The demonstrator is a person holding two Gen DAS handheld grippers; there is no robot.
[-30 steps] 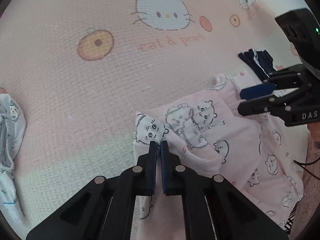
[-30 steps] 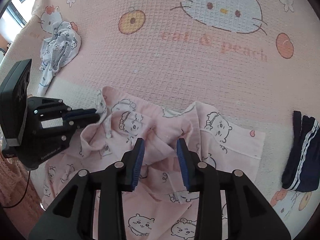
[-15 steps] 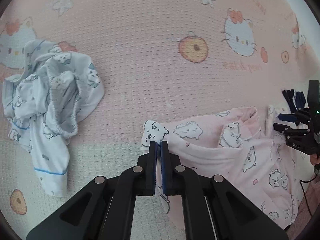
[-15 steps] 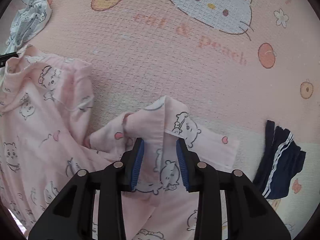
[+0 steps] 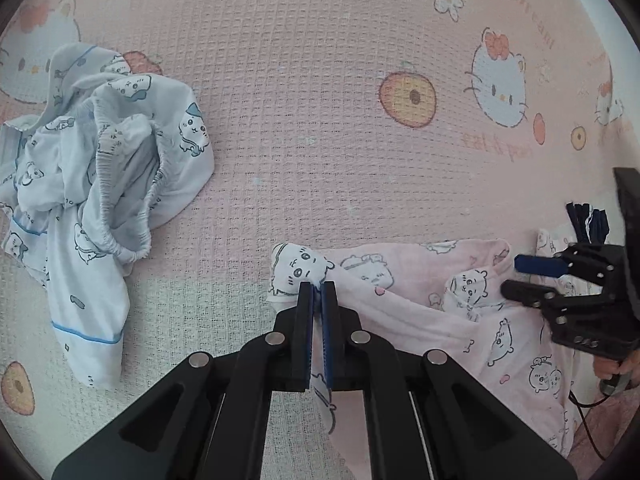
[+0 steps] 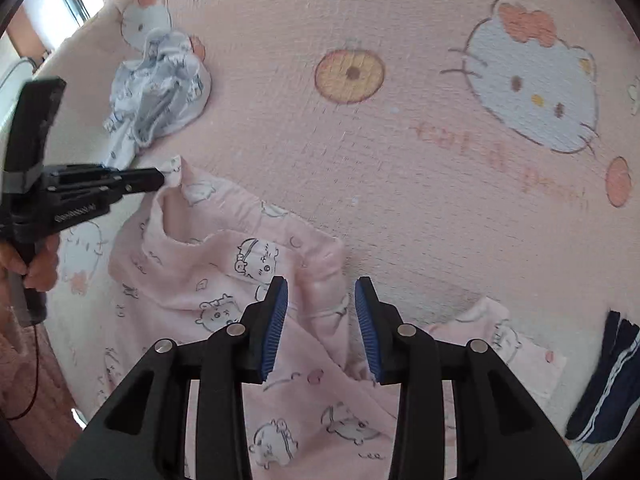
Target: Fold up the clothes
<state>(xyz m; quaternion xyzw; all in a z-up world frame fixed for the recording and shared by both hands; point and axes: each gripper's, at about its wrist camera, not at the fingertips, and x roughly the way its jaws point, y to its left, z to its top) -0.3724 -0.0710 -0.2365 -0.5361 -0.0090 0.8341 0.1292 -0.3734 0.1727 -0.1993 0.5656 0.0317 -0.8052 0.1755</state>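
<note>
The pink garment [image 5: 420,320] lies spread on the bed [image 5: 320,120], on a pink blanket printed with cats and peaches, toward the bed's near edge. The left gripper [image 5: 317,286] is clenched on a white-printed corner of the garment, the cloth pinched between its fingers [image 5: 306,308]. The right gripper [image 6: 320,284] stands with its fingers [image 6: 276,312] apart, and a raised fold of the pink garment sits in the gap between the blue pads without either pad pressing it; from the left wrist view the same gripper hovers over the garment's other end. A crumpled light-blue garment [image 5: 92,184] lies well apart toward the bed's left side, and a navy striped garment [image 6: 608,384] lies near the right edge.
</note>
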